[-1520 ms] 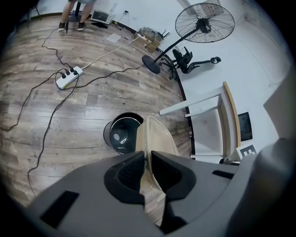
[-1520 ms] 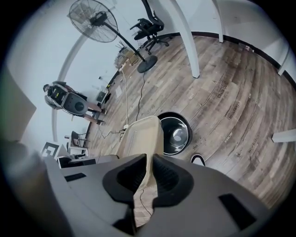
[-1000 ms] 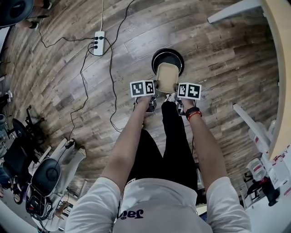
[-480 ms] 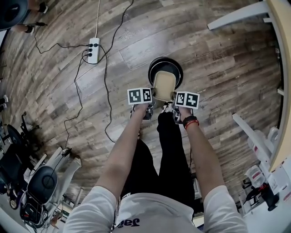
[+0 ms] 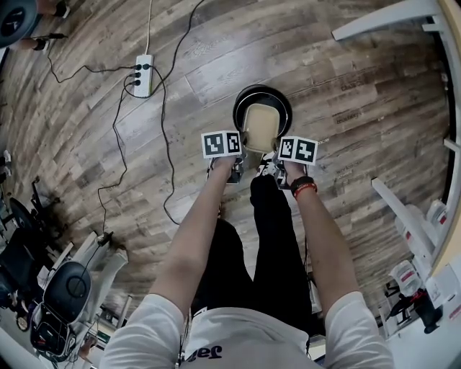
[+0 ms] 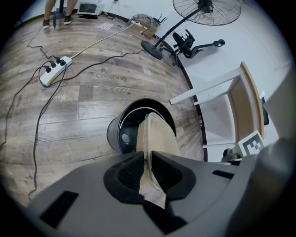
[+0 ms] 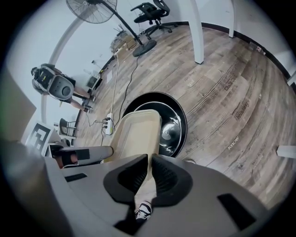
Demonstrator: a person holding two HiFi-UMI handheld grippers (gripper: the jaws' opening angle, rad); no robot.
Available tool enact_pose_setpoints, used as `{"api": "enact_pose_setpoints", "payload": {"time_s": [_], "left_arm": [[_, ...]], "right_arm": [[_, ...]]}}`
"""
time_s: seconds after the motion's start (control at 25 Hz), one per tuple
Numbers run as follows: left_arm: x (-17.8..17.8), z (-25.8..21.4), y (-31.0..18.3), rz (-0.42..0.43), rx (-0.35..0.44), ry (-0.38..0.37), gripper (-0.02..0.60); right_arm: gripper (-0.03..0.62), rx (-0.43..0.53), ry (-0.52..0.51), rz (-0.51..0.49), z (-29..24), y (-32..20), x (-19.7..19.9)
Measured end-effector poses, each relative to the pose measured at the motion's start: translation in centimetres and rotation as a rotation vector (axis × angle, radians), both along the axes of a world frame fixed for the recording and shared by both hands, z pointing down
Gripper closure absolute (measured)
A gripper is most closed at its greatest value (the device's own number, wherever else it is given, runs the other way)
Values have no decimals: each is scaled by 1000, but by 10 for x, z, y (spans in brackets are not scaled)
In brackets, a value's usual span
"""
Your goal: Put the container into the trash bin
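Observation:
A beige, shallow plastic container point(image 5: 261, 126) hangs tilted over the mouth of a round black trash bin point(image 5: 283, 102) on the wooden floor. My left gripper point(image 5: 243, 150) is shut on its left rim and my right gripper point(image 5: 273, 153) grips the right rim. In the left gripper view the container point(image 6: 160, 135) runs out from the left gripper point(image 6: 149, 163) over the bin point(image 6: 112, 135). In the right gripper view the rim sits pinched in the right gripper point(image 7: 150, 169), whose jaws are closing on it, and the container point(image 7: 134, 132) covers the left part of the bin point(image 7: 179, 121).
A white power strip point(image 5: 142, 75) with black cables lies on the floor to the left. White table legs point(image 5: 378, 20) stand at the upper right, office chairs point(image 5: 68, 281) at the lower left. A standing fan point(image 6: 206, 9) is farther off. The person's legs and shoes are just below the grippers.
Both grippers have sunk with the container toward the bin, so its far end now lies over the bin's opening. The grip on both rims stays.

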State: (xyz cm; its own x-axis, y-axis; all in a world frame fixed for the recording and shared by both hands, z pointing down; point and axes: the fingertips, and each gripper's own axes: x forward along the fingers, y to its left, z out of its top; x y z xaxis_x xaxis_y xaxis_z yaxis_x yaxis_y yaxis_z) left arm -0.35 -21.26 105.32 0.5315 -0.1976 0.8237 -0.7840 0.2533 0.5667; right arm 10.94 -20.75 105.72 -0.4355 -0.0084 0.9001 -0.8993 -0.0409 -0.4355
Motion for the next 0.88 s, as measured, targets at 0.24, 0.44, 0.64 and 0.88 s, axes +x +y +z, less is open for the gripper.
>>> {"api": "enact_pose_setpoints", "payload": {"time_s": [0.24,0.44,0.64,0.88], "left_arm": [[1,17,-3,-31,-20,7,518],[3,25,-8,-33,-15,-18,518],[2,36,-17,-49,-15,-32,518],[3,46,-22,-40,-3,-50,518]], "right_arm": [[549,-8,2,20,16,-5,2],[545,-9,13,13,25,-11,6],[542,-2,3,17,33,-22,6],[539,0,4,34,45,-28,6]]}}
